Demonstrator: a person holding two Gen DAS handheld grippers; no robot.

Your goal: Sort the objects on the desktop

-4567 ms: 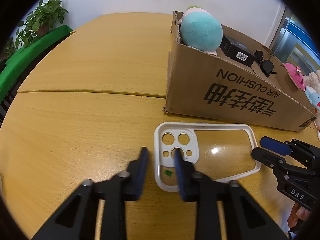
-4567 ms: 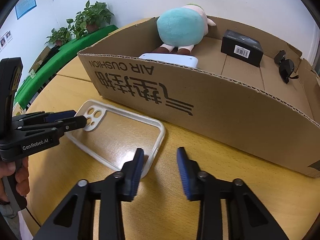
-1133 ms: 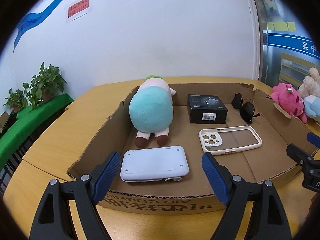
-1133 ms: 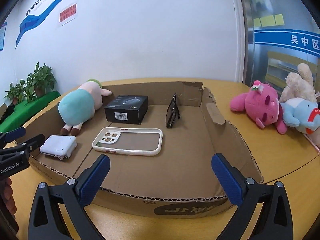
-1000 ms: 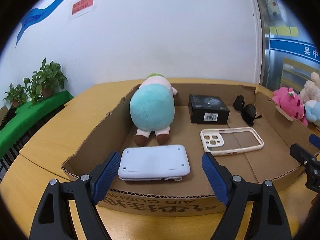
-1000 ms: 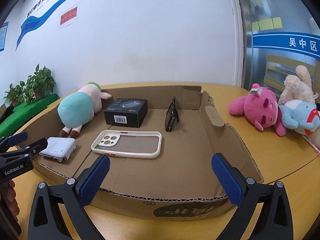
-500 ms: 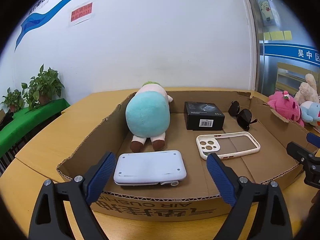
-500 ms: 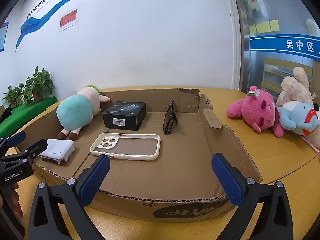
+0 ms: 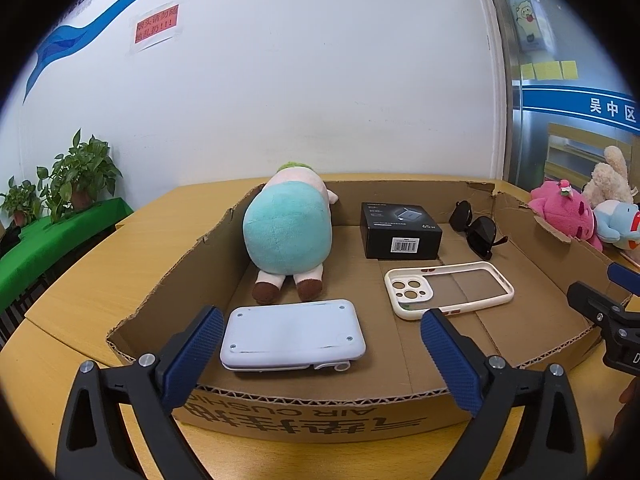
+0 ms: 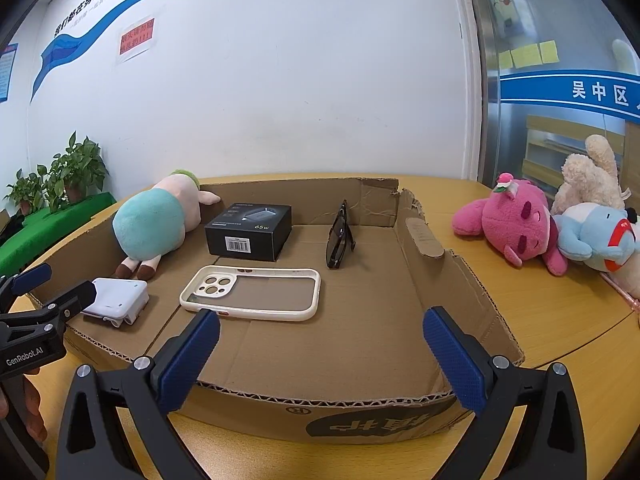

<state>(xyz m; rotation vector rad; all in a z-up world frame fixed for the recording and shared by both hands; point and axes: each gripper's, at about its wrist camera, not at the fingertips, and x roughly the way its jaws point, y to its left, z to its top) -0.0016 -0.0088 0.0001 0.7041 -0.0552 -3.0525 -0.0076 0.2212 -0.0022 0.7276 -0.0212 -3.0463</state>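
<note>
A shallow cardboard box (image 9: 320, 408) lies on the wooden table. In it are a teal plush (image 9: 288, 236), a black carton (image 9: 400, 230), sunglasses (image 9: 476, 230), a cream phone case (image 9: 448, 288) and a flat white device (image 9: 292, 334). My left gripper (image 9: 320, 332) hovers before the box's near wall, its jaws opening with nothing gripped. My right gripper (image 10: 322, 328) stands open and wide at the box's near right part, holding nothing. The phone case (image 10: 252, 290) lies flat just beyond it.
A pink plush (image 10: 508, 224), a blue one (image 10: 592, 240) and a beige one (image 10: 592, 176) lie on the table right of the box. Potted plants (image 9: 76, 176) stand on a green ledge at the left. A white wall rises behind the table.
The phone case, earlier on the table in front of the box, now lies inside it. Over the last second the left jaws have spread wider; both hands have stayed in place.
</note>
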